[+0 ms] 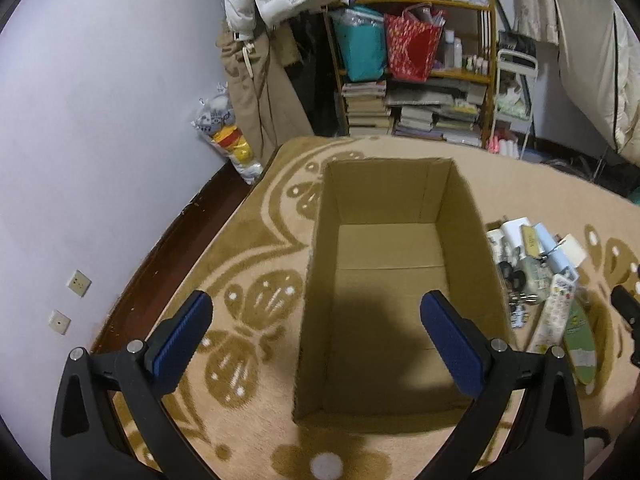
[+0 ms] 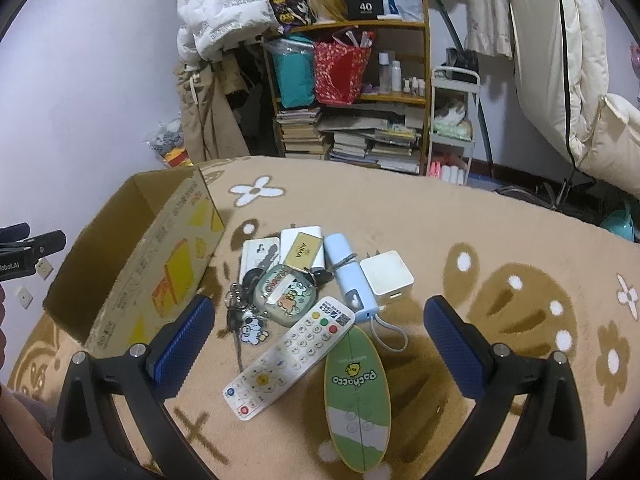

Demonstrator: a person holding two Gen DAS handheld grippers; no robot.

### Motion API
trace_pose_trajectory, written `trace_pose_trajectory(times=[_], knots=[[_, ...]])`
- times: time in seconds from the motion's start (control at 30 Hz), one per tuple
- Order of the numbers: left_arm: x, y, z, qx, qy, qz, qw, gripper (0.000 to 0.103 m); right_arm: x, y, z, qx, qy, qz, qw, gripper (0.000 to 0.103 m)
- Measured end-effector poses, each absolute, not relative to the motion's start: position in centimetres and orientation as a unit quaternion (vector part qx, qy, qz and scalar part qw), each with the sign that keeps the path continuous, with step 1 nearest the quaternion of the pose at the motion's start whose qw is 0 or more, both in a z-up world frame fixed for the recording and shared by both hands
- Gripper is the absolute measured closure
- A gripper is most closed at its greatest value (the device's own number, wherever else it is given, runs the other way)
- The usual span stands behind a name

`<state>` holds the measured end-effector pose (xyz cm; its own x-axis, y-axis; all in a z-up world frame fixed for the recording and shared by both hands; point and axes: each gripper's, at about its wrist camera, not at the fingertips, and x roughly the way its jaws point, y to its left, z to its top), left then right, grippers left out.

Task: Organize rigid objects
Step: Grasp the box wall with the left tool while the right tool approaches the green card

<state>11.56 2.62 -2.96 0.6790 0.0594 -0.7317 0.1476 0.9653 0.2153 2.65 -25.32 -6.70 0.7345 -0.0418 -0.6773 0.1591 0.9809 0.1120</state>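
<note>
both hand-held grippers gape wide, empty: left (image 1: 316, 332) over cardboard box (image 1: 460, 216), right (image 2: 320, 334) over remote (image 2: 292, 354).

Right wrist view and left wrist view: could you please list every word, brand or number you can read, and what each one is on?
"Pochacco": green oval board.
"AIMA": gold tag.
"40": black box on the shelf; smaller line above it unreadable.
"...dobot.AI": black left gripper, partly cut off.
Cardboard box print, white jacket lettering, remote buttons, round keychain: too blurred or small.
</note>
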Motion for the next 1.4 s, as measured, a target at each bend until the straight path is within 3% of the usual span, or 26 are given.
trace_pose_trajectory(times=[0.47,0.9,1.07,1.23,1.4], knots=[[16.0,4.5,-8.4,0.153,0.495,0.026,0.855,0.0,4.3,-26.8,-9.8,0.089,0.42,-0.078,0.9,0.0],[16.9,5.3,-10.1,0.147,0.545,0.034,0.825,0.001,4.8,-28.1,-13.3,0.093,0.478,-0.12,0.865,0.0],[17.1,5.5,-10.7,0.138,0.56,0.03,0.816,0.017,5.0,-28.0,-14.0,0.088,0.487,-0.121,0.861,0.0],[17.2,5.6,-11.7,0.123,0.582,0.022,0.804,0.048,5.5,-27.6,-15.0,0.075,0.507,-0.118,0.85,0.0],[16.9,5.4,-11.8,0.102,0.592,0.006,0.799,0.066,5.5,-27.7,-15.9,0.087,0.524,-0.111,0.84,0.0]])
